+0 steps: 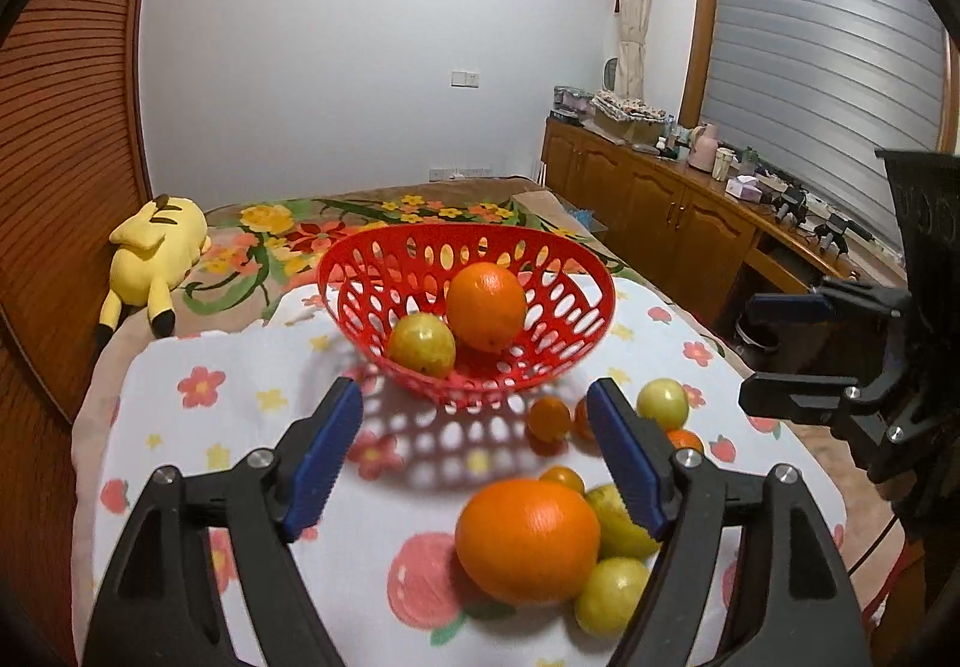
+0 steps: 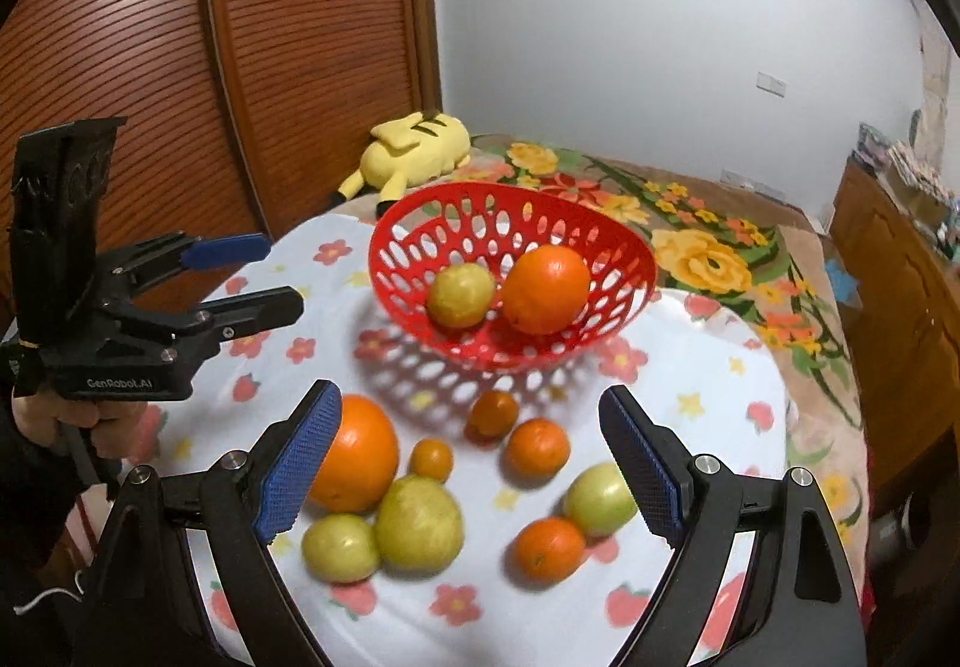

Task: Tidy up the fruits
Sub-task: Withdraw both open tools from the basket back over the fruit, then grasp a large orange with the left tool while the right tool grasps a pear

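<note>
Both grippers, left [image 1: 474, 463] and right [image 2: 471, 457], hang released above a flowered bed. One red basket [image 2: 624, 241] at 12 o'clock holds two fruits; eight more [image 2: 418, 524] lie loose. Only the right view shows a hand [image 2: 72, 418].

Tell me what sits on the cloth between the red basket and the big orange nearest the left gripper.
In the right wrist view, only flowered cloth and the basket's shadow lie between the red basket and the big orange. No fruit there.
</note>
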A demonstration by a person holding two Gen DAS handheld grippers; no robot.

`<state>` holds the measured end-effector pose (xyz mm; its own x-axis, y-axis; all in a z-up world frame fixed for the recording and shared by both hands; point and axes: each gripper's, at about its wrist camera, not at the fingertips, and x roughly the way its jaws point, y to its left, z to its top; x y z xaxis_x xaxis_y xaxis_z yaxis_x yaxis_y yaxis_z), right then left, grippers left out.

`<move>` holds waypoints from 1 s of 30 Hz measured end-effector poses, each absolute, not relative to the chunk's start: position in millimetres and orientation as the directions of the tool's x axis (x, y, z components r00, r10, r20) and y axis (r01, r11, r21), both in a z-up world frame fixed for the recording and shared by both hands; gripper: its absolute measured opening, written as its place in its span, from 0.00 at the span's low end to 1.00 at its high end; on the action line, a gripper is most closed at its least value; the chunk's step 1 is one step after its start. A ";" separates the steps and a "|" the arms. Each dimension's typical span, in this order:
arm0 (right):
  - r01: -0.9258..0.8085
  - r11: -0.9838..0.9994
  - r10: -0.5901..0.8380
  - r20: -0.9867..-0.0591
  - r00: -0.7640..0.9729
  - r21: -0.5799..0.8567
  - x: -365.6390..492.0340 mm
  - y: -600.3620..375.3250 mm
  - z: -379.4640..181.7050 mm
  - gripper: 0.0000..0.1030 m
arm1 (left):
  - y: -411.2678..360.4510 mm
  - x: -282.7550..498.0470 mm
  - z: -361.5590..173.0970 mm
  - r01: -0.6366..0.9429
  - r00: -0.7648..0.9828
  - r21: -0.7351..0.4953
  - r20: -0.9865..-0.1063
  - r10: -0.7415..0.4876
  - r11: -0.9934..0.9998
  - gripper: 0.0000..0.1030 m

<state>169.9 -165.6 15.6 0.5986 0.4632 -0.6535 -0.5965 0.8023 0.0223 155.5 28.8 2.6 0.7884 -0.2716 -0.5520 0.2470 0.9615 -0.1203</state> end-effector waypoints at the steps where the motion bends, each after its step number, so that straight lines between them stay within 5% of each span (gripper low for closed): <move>1: -0.588 0.808 0.465 -0.648 0.604 0.032 164.5 -166.9 12.2 0.87 | 28.1 151.7 0.9 0.244 0.791 -0.120 -0.550 -0.269 0.962 0.78; 13: -0.555 0.826 0.488 -0.621 0.613 0.102 123.8 -171.7 -40.8 0.86 | 27.6 112.4 -27.6 0.192 0.834 -0.091 -0.510 -0.212 0.977 0.80; 30: -0.550 0.821 0.491 -0.680 0.544 0.153 153.8 -161.4 -95.3 0.66 | 16.7 121.4 -63.6 0.227 0.790 -0.115 -0.558 -0.252 0.967 0.80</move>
